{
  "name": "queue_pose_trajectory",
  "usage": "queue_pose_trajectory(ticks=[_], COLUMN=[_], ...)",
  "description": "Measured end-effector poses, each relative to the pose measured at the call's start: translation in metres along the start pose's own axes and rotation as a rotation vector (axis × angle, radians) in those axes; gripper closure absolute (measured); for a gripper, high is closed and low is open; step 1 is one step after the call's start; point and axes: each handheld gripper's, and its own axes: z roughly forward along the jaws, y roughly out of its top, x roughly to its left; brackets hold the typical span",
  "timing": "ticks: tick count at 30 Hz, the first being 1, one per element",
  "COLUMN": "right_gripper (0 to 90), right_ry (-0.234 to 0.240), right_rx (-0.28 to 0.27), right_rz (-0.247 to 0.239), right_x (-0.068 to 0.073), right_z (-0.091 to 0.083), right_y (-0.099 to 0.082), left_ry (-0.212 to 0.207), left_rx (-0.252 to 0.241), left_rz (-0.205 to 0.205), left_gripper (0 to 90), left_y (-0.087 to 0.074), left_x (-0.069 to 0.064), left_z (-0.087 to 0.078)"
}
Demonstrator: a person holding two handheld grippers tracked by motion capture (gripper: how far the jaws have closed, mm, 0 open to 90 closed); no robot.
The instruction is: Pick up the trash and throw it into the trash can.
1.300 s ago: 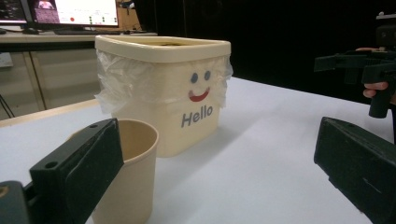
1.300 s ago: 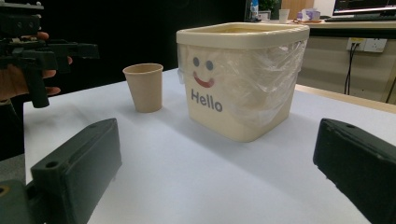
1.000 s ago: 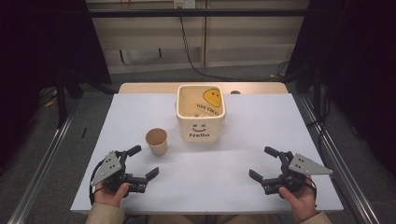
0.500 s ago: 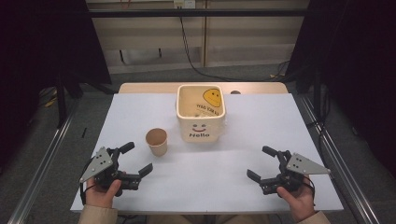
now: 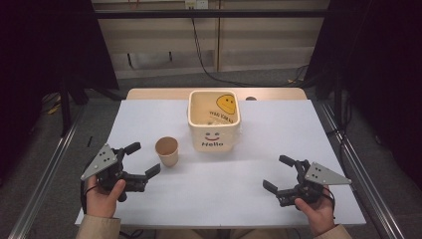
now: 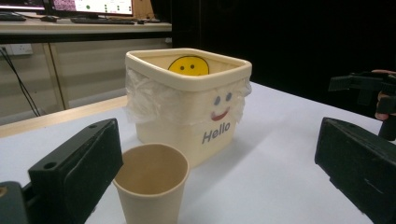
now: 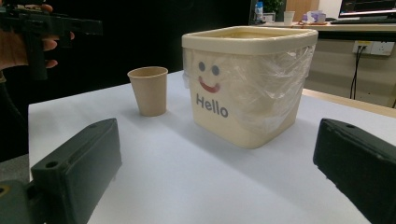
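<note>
**Cup near the left gripper, both grippers wide**

The paper cup (image 5: 166, 151) stands upright on the white table (image 5: 298, 129), just left of the cream bin (image 5: 214, 127) and apart from it. The left gripper (image 5: 144, 159), jaws spread wide, sits close beside the cup near the table's left edge. The right gripper (image 5: 279, 173), also spread wide, is well apart near the front right, with bare tabletop between them.

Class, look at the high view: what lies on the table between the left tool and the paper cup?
Nothing. In the high view, only bare white table separates the open left tool from the paper cup. The left gripper view shows the cup between its jaws, untouched.
</note>
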Motion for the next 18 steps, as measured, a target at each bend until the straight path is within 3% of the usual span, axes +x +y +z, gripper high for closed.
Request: queue_pose_trajectory(ticks=[8,13,18], right_gripper=[0.6,0.6,0.7], right_ry=[-0.001,-0.002,0.002], right_rx=[0.002,-0.002,0.0], right_rz=[0.007,0.002,0.009], right_x=[0.0,-0.001,0.0], right_z=[-0.001,-0.001,-0.002], right_y=[0.0,0.0,-0.001], left_ry=[0.001,0.034,0.033], left_rx=[0.008,-0.001,0.002], left_rz=[-0.002,-0.002,0.002], left_gripper=[0.8,0.9,1.0], left_y=[0.018,0.034,0.044], left_x=[0.007,0.015,0.017], left_z=[0.005,0.005,0.006])
